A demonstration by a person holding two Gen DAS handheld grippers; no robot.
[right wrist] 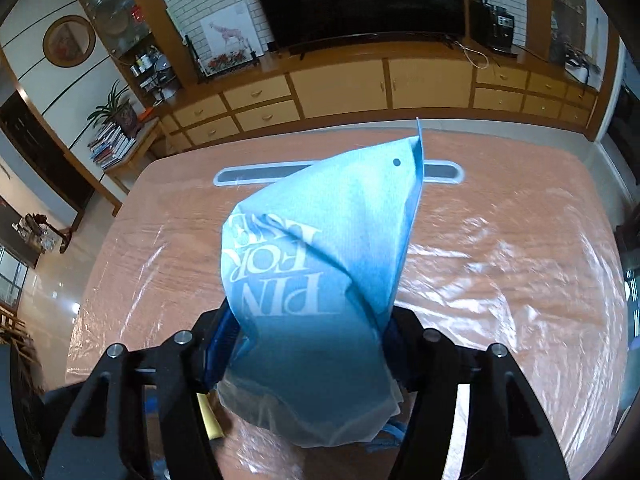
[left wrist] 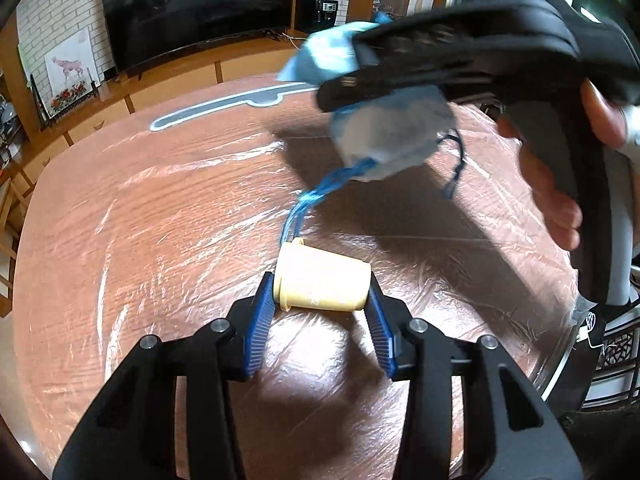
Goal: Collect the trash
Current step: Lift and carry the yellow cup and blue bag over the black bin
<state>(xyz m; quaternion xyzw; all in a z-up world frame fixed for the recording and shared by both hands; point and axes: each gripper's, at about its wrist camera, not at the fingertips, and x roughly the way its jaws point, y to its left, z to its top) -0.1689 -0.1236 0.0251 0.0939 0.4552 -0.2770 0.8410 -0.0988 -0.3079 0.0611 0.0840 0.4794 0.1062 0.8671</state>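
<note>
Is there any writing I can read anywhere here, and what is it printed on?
"PIN", "FOR": large white letters, seen upside down, on the blue bag held in the right claw.
A third white word on that bag runs into a fold; not readable.
A small dark mark on the cream cup held in the left claw: too small to read.
The giraffe picture by the wall: any lettering is too small to read.

Glossy crinkled film point(left wrist: 168, 216) over wood-grain table point(left wrist: 132, 92)

Both grippers' fingers point(left wrist: 264, 316) clamped, angled downward.
</note>
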